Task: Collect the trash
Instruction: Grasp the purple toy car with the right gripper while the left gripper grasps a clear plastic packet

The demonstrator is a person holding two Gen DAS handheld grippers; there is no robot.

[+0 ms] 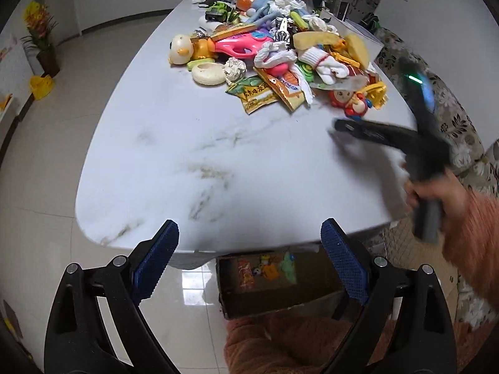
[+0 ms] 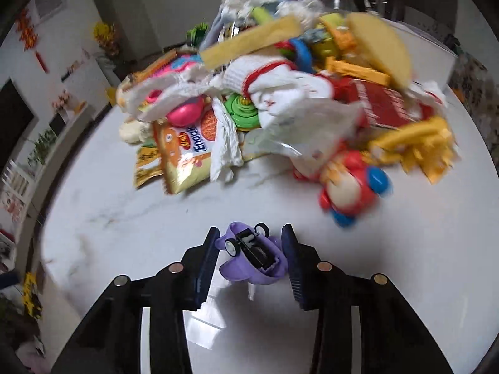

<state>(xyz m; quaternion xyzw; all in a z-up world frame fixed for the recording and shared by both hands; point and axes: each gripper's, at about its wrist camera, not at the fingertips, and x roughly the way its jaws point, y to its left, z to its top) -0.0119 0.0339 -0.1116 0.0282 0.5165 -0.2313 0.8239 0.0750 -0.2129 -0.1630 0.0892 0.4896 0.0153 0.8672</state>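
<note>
Left gripper (image 1: 249,268): wide open, empty, above table (image 1: 193,155) edge.
Right gripper (image 2: 249,260): half closed on purple toy (image 2: 252,257) (wheels up).
Pile (image 2: 280,93): beyond.

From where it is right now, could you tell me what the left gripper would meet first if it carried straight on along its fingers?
Probably the white marble table: the open left gripper points down at its bare near end, well short of the toy pile.

The junk pile (image 1: 280,53) sits on the table's (image 1: 187,162) far half, a cardboard box (image 1: 274,283) on the floor under its near edge.
</note>
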